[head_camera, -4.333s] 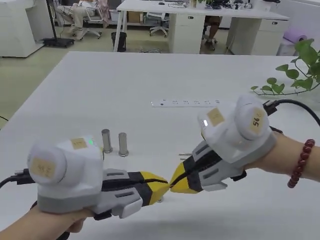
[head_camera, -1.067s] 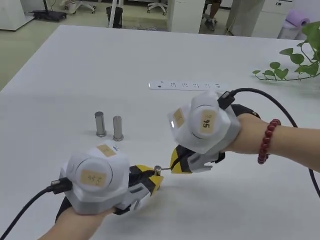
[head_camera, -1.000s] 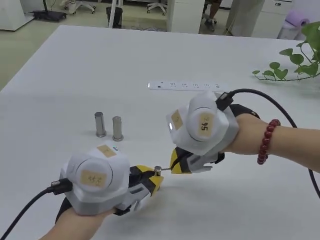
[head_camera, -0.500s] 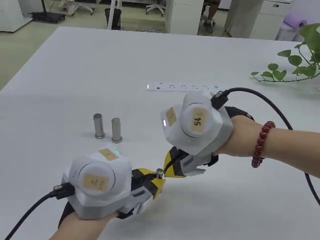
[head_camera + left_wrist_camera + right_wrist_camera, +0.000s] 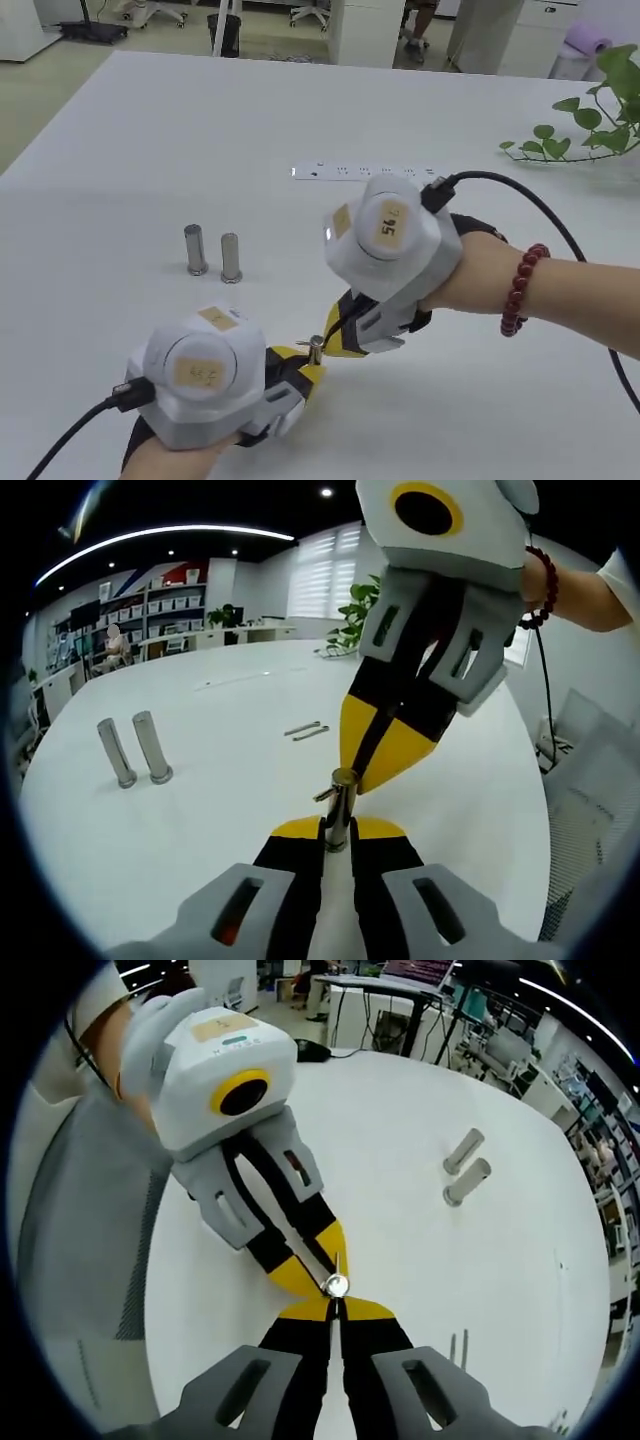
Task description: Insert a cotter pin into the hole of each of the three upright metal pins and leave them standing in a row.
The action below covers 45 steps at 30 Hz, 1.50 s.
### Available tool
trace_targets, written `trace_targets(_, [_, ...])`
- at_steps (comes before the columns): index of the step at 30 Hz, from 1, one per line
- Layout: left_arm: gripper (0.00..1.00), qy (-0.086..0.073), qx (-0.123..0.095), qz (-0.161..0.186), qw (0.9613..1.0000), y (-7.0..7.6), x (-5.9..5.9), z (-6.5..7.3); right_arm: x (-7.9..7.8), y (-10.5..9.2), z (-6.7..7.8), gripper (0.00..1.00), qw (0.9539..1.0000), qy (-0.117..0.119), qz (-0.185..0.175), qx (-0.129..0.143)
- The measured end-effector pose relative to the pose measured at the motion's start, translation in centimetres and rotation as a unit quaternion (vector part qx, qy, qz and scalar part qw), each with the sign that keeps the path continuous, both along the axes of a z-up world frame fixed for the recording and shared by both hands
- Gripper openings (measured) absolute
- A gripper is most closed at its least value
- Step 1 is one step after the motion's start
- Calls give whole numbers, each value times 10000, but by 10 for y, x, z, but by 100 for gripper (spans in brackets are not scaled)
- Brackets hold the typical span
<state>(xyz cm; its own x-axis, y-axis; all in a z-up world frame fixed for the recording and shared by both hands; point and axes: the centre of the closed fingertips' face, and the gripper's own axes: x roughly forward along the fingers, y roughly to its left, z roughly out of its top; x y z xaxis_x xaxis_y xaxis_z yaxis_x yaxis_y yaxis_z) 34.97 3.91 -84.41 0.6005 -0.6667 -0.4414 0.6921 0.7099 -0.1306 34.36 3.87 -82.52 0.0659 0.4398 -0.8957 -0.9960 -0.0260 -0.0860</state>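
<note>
Now | L gripper jaws clamped on metal pin | R gripper jaws pinch cotter pin at its hole

Head looks down; 2 gripper views closely share perhaps 1 pin.

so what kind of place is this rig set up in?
Probably an open-plan office or lab: a large white table with a power strip on it, more desks and office chairs behind, and a leafy plant at the table's edge.
</note>
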Motion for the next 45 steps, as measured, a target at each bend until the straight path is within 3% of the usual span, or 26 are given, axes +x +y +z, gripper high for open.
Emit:
trace_targets(8, [8, 14, -19, 14, 10000, 0, 0, 0, -3, 1, 4, 10, 9996, 101, -115, 237])
trace_targets(18, [8, -11, 5, 19, 10000, 0, 0, 0, -2, -12, 3, 6, 9998, 22, -153, 102])
trace_targets(28, [7, -115, 111, -11, 9999, 0, 0, 0, 1, -3, 4, 5, 9996, -44, -204, 178])
trace_targets(45, [7, -173, 273, 97, 9994, 16, 17, 0, 18, 12, 3, 5, 9993, -156, -255, 241])
